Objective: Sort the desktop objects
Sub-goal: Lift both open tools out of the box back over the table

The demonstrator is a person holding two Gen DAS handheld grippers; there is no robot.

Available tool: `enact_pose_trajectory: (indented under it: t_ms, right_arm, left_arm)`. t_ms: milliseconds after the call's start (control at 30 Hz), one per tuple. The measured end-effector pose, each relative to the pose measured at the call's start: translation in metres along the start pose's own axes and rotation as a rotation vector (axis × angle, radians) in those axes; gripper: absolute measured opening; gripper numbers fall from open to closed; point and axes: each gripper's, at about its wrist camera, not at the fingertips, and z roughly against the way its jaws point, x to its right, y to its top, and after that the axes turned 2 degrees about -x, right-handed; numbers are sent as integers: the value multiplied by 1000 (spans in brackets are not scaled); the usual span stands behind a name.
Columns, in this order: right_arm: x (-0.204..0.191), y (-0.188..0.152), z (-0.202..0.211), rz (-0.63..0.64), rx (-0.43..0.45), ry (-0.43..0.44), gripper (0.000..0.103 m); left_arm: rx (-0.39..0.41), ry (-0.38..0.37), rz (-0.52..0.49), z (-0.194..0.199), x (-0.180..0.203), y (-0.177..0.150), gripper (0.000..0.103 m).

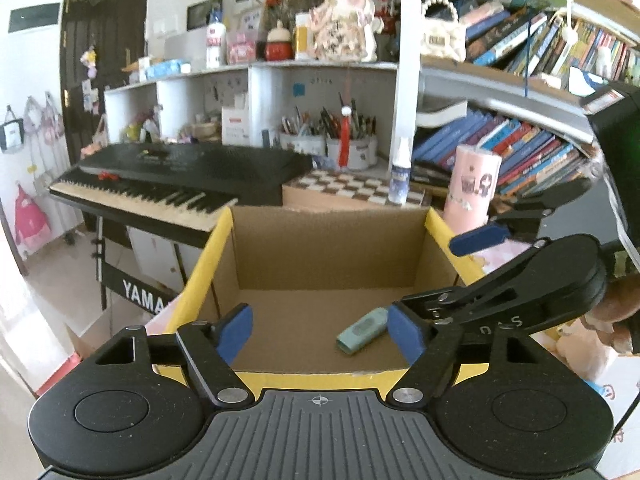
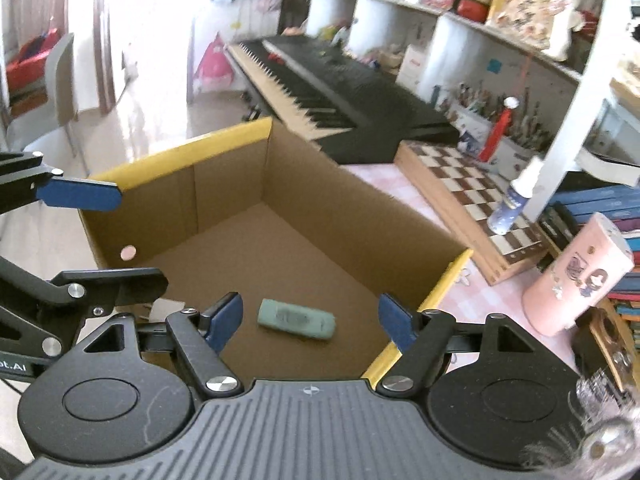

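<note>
left claw point(image 1: 320, 330): spread, empty | right claw point(image 2: 310, 320): spread, empty | green eraser point(image 2: 295, 320): flat on cardboard box point(image 2: 228, 184) floor, lower centre

The box point(image 1: 328, 248) is plain brown corrugated cardboard, matt and slightly fibrous inside, with smooth yellow tape along its rim. Lying on its floor, the pale green eraser point(image 2: 296, 320) looks like soft matt rubber or plastic in a printed sleeve. The left gripper point(image 1: 320, 330) and the right gripper point(image 2: 310, 320) are black matt plastic with ribbed housings, shiny metal rivets and smooth blue pads. The chessboard point(image 2: 472, 196) is varnished wood with a light sheen. The keyboard point(image 1: 180, 172) is black plastic, its keys glossy. The pink tube point(image 1: 472, 188) looks like smooth printed card. The spray bottle point(image 1: 400, 176) is glossy plastic.
</note>
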Motion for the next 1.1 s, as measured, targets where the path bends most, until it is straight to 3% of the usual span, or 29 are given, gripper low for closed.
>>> enact_pose_trajectory:
  t_ms: [433, 733, 1100]
  right_arm:
    - [-9, -30, 56, -180, 107, -132, 74]
    - [-20, -64, 84, -323, 119, -237, 72]
    - [-60, -109, 114, -502, 115, -338, 71]
  left_arm:
    - [30, -7, 32, 27, -4, -15, 78]
    - [25, -43, -2, 46, -2, -32, 78]
    - [17, -46, -9, 75, -9, -60, 78]
